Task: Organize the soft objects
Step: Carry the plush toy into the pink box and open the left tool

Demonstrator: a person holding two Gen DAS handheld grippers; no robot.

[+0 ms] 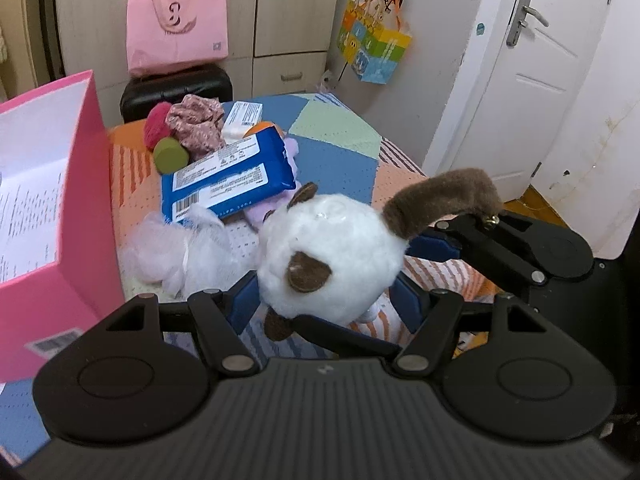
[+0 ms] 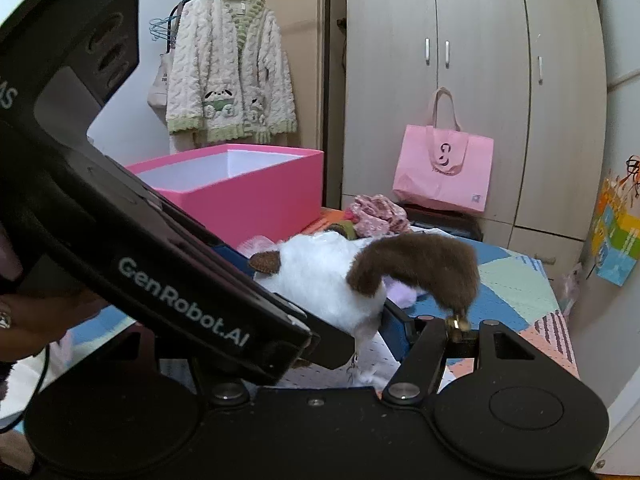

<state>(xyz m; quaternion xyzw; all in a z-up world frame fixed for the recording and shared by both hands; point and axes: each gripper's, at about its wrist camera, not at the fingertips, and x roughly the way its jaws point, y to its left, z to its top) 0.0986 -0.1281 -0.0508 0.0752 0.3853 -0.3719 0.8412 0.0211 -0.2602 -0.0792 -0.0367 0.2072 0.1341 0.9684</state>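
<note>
Cream cardigan (image 2: 232, 68) only in right view; both claws, left (image 1: 324, 300) and right (image 2: 376, 320), pinching plush toy (image 1: 332, 256).

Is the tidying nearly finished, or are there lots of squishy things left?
Just starting. The open pink box shows no toys inside. Both grippers, left gripper and right gripper, hold the white plush cat with brown tail. The blue wipes pack, mesh sponge and floral cloth wait.

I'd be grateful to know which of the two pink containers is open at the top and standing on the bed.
The pink box: rigid, lidless, white inside, on the bed. The pink tote bag sits on a black stool behind.
</note>
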